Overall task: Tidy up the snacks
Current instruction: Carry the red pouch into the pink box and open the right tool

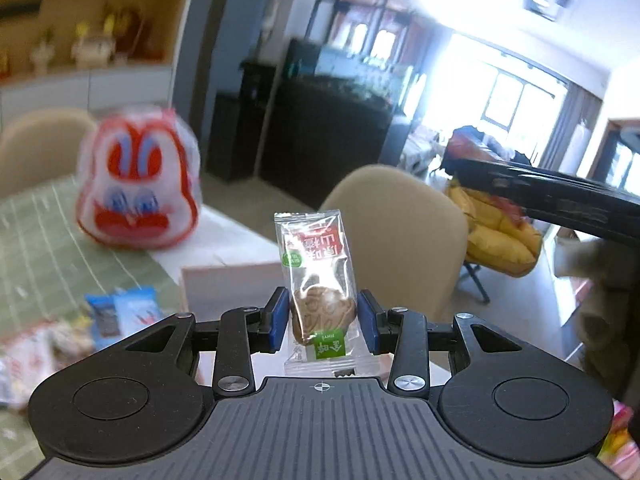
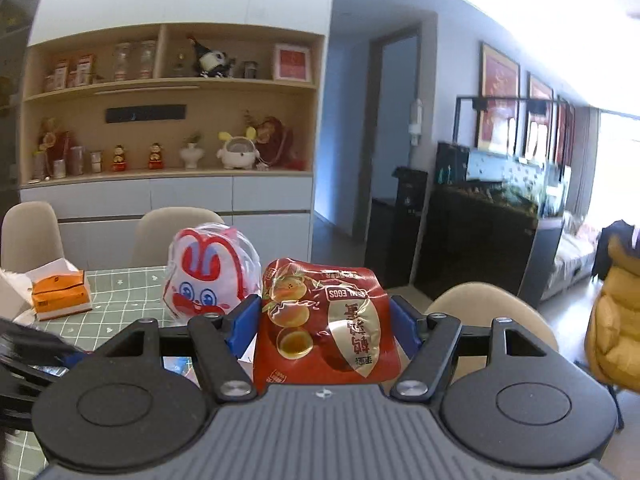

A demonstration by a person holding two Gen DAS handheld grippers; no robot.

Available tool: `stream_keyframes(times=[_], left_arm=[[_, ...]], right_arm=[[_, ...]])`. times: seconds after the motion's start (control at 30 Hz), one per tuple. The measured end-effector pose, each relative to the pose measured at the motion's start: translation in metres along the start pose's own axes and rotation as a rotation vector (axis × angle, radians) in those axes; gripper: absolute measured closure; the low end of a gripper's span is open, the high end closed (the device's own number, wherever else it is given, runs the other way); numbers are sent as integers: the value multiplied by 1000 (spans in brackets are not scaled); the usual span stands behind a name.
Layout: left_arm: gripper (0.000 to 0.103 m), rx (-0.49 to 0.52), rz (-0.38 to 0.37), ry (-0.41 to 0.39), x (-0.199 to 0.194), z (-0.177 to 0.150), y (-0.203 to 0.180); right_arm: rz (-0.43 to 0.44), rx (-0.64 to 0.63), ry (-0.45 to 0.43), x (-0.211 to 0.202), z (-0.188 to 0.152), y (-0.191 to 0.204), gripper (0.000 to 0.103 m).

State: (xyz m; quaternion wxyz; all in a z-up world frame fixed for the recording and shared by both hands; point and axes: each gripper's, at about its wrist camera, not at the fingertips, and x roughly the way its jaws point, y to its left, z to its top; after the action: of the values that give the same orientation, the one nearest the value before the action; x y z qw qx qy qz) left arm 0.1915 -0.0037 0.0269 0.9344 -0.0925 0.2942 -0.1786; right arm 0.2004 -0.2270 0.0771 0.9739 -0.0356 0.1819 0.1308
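Note:
My left gripper is shut on a clear-wrapped brown cookie packet with red and green labels, held upright above the table. My right gripper is shut on a red quail-egg snack bag, also held up in the air. A red and white rabbit-face bag stands on the green checked tablecloth; it also shows in the right wrist view. Blue and other loose snack packets lie on the cloth at lower left. The right gripper's dark body crosses the right side of the left wrist view.
A pale box sits just beyond my left gripper. An orange tissue pack lies at the table's left. Beige chairs ring the table. A shelf cabinet and a fish tank stand behind.

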Motion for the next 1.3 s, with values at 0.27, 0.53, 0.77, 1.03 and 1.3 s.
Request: stream_keyframes(times=[0.27,0.53,0.77,1.03,1.3], left_arm=[[58,-200,26,140,108,-25,65],[58,-163,70,68,42,-39,69],[59,-371,163,106,-7,-99,103],[59,-492,239,-12,-31,-52,121],[59,-391,402,-67,-48,-14,198]], right_arm=[[10,94,175,76,-35,1,34],[215,142,453,167,-76,26,31],[228,110,544,201,-81,49,25],[296,8,480,199,-47,77,25],[387,-126,448,203,-20,148,24]])
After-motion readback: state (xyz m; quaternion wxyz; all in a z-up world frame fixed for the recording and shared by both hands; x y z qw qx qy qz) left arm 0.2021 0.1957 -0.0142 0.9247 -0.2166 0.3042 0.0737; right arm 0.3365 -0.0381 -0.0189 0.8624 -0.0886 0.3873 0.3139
